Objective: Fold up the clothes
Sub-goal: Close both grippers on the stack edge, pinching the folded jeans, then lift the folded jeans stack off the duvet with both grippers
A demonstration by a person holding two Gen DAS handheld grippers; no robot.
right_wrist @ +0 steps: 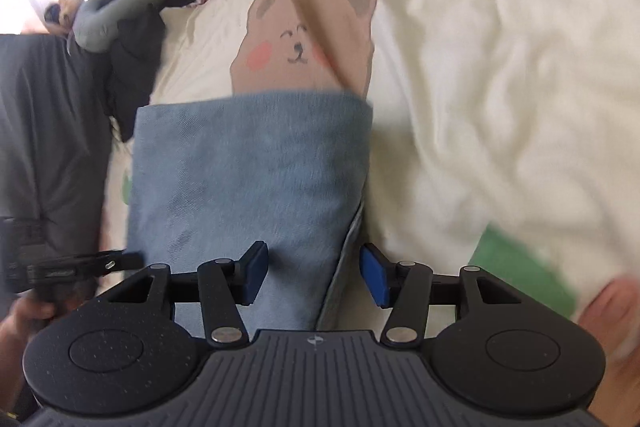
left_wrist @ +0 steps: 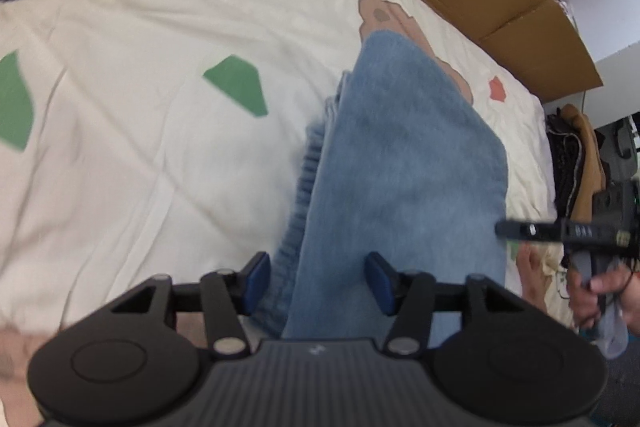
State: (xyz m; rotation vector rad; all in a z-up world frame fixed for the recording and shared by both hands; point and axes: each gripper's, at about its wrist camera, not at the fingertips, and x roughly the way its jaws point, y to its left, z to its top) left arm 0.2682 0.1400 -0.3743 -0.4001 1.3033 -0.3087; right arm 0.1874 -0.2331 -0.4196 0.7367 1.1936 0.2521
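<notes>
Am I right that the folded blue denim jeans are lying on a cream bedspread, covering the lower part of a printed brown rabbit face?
Not quite. The folded blue denim jeans do lie on the cream bedspread, but the printed face they partly cover is a brown bear face with small round ears and pink cheeks, not a rabbit. The right wrist view shows it clearly above the jeans' far edge.

Both grippers angled down. Left gripper [left_wrist: 318, 283]: blue pads [left_wrist: 257, 281] apart w/ a clear gap, not pinching anything. Right gripper [right_wrist: 314, 277]: jaws parted about the same, pads [right_wrist: 374, 275] not pressing either. Person's hand [left_wrist: 612, 287] wrapped round the right gripper's handle, seen from the left cam.
</notes>
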